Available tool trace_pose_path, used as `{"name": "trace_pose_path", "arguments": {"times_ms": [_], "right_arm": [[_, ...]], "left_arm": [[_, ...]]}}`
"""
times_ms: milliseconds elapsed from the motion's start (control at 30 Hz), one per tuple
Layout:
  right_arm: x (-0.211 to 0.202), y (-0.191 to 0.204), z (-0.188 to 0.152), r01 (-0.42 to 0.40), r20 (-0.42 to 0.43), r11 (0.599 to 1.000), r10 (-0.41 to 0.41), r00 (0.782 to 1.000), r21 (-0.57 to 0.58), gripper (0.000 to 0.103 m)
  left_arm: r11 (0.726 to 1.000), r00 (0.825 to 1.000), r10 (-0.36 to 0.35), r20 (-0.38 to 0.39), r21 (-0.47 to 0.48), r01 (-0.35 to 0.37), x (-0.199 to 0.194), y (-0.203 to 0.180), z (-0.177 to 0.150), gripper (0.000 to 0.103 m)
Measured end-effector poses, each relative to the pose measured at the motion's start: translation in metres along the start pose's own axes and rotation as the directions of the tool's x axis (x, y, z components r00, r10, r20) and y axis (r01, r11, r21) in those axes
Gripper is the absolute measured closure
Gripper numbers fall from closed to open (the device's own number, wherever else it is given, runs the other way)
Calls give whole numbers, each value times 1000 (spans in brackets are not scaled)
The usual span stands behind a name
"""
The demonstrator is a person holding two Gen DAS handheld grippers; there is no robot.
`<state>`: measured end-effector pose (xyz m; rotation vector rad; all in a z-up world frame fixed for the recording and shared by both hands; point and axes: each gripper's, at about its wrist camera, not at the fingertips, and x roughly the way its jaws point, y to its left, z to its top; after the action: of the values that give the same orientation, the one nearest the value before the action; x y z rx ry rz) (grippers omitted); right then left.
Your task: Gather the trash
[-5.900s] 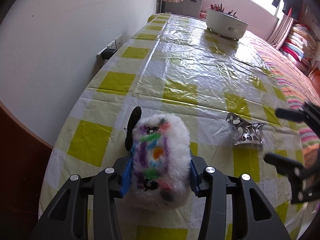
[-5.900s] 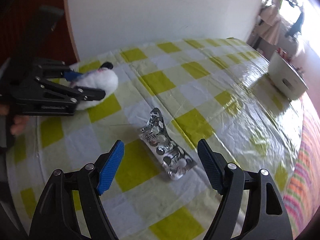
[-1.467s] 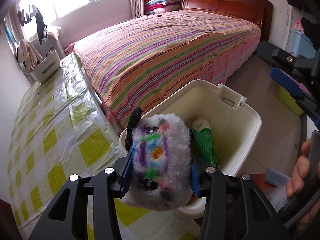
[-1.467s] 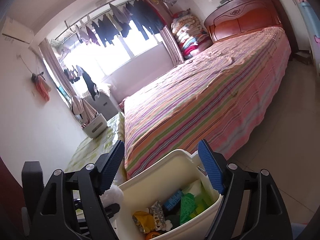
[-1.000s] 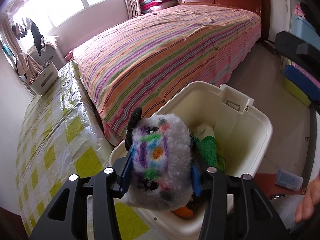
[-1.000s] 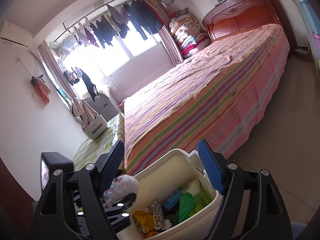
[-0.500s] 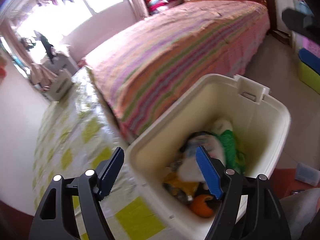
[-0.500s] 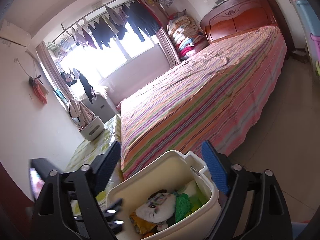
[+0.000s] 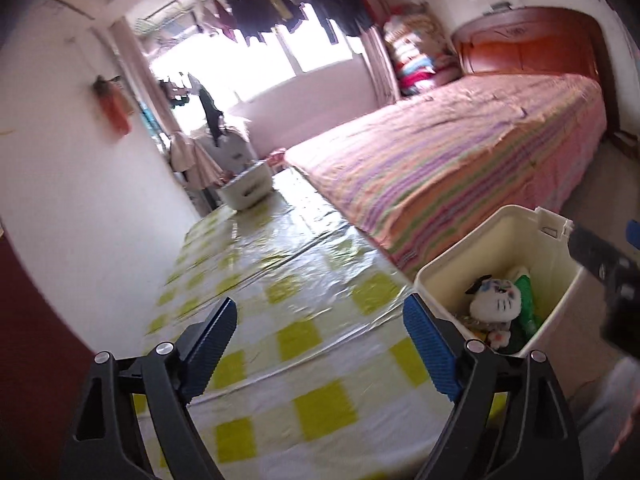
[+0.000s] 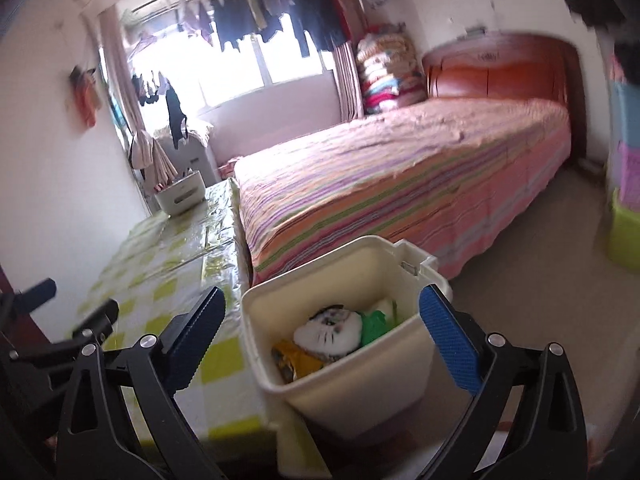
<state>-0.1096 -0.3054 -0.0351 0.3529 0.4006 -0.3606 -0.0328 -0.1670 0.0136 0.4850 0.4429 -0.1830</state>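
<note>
Above the bin (image 10: 352, 392), both tongs (image 9: 320, 344) (image 10: 320, 332) gape empty, just opened.

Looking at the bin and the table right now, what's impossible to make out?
- Bin bottom, both views: plush toy and green bag cover whatever lies beneath.
- Yellow item, right wrist view: half hidden by the bin wall, unidentifiable.
- Near table surface, left wrist view: motion blurred, partly behind the left gripper fingers.
- Far white basket contents: too small.
</note>
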Motion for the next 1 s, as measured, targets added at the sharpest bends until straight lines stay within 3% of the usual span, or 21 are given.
{"name": "trace_pose_path", "arguments": {"times_ms": [267, 567, 1000], "right_arm": [[-52, 31, -12, 13, 43, 997, -10, 999, -74, 7], [-60, 51, -32, -22, 28, 991, 26, 999, -129, 7], [-77, 49, -39, -36, 27, 989, 40, 999, -145, 7]], "left_arm": [[997, 999, -30, 22, -75, 32, -44, 30, -27, 20], [993, 999, -33, 26, -117, 36, -60, 46, -44, 20], [989, 999, -23, 33, -143, 28, -75, 53, -59, 20]]}}
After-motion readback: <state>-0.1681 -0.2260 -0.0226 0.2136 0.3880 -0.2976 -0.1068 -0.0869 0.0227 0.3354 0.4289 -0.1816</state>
